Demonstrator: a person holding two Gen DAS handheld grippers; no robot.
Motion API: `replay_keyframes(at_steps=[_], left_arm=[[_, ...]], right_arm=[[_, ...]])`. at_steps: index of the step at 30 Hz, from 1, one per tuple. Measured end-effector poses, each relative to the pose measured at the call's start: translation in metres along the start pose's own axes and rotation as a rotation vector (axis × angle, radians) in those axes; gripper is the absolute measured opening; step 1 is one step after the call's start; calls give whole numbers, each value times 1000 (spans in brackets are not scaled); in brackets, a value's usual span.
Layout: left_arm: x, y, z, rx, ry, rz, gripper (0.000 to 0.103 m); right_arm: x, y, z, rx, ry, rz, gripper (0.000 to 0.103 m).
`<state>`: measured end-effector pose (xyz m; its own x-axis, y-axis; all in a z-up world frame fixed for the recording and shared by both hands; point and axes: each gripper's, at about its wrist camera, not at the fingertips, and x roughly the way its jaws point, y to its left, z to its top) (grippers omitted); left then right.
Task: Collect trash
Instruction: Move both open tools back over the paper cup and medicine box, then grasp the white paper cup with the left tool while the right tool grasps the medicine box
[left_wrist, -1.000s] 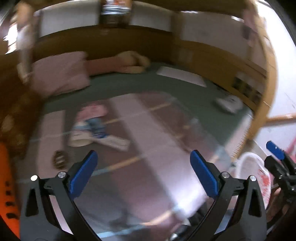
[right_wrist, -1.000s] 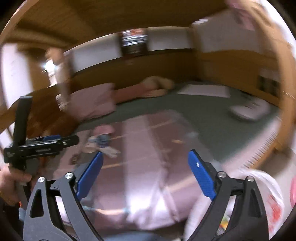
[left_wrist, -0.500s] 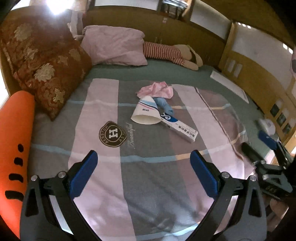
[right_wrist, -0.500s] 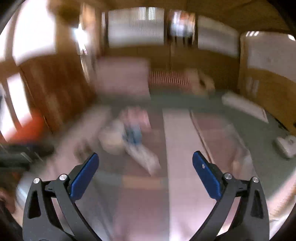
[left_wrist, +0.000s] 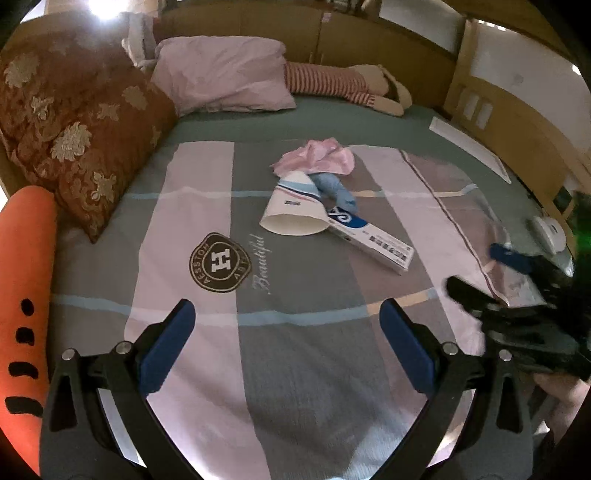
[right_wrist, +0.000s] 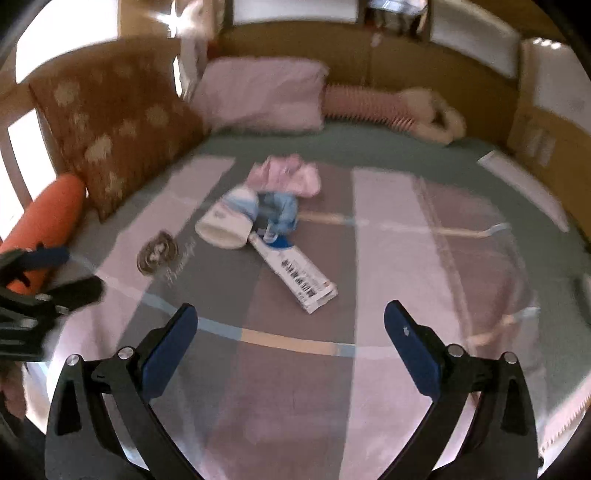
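A small pile of trash lies mid-bed: a white paper cup (left_wrist: 293, 214) on its side, a long white-and-blue box (left_wrist: 373, 242), a crumpled blue wrapper (left_wrist: 338, 190) and a pink wrapper (left_wrist: 317, 158). The same cup (right_wrist: 227, 221), box (right_wrist: 295, 275), blue wrapper (right_wrist: 279, 212) and pink wrapper (right_wrist: 284, 177) show in the right wrist view. My left gripper (left_wrist: 288, 343) is open and empty over the near blanket. My right gripper (right_wrist: 290, 341) is open and empty, nearer the box. Each gripper shows at the other view's edge.
The bed has a striped pink-and-grey blanket (left_wrist: 303, 369). A brown floral cushion (left_wrist: 74, 140) and an orange bolster (left_wrist: 22, 295) lie at left. A pink pillow (left_wrist: 221, 77) and a striped plush toy (left_wrist: 351, 81) lie at the headboard. A white device (left_wrist: 550, 232) sits at right.
Both cameras swung left and down from the room's right side onto the bed. The trash pile now sits centred ahead of both open grippers, closer than half a second ago.
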<state>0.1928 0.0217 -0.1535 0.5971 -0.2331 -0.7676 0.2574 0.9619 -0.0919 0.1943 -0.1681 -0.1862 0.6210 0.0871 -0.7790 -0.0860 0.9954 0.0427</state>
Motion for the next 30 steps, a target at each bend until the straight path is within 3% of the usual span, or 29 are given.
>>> replay_keyframes(at_steps=[10, 12, 14, 15, 19, 26, 28, 30], left_arm=[[23, 3, 9, -30, 6, 9, 99], [35, 2, 14, -21, 12, 15, 99], [46, 1, 18, -20, 22, 13, 99], [55, 0, 24, -22, 30, 6, 99], [84, -6, 45, -9, 35, 4, 99], [150, -19, 82, 46, 124, 21, 99], [167, -26, 89, 71, 150, 15, 99], [184, -32, 94, 117, 173, 57, 99]], right_arm=[[114, -19, 21, 36, 150, 86, 97], [121, -19, 21, 39, 165, 101, 89], [129, -19, 21, 45, 205, 130, 72], [130, -20, 20, 45, 220, 129, 59], [114, -25, 22, 85, 245, 175, 50], [54, -47, 26, 117, 226, 125, 48], [55, -53, 25, 134, 223, 128, 48], [59, -57, 23, 140, 233, 122, 48]])
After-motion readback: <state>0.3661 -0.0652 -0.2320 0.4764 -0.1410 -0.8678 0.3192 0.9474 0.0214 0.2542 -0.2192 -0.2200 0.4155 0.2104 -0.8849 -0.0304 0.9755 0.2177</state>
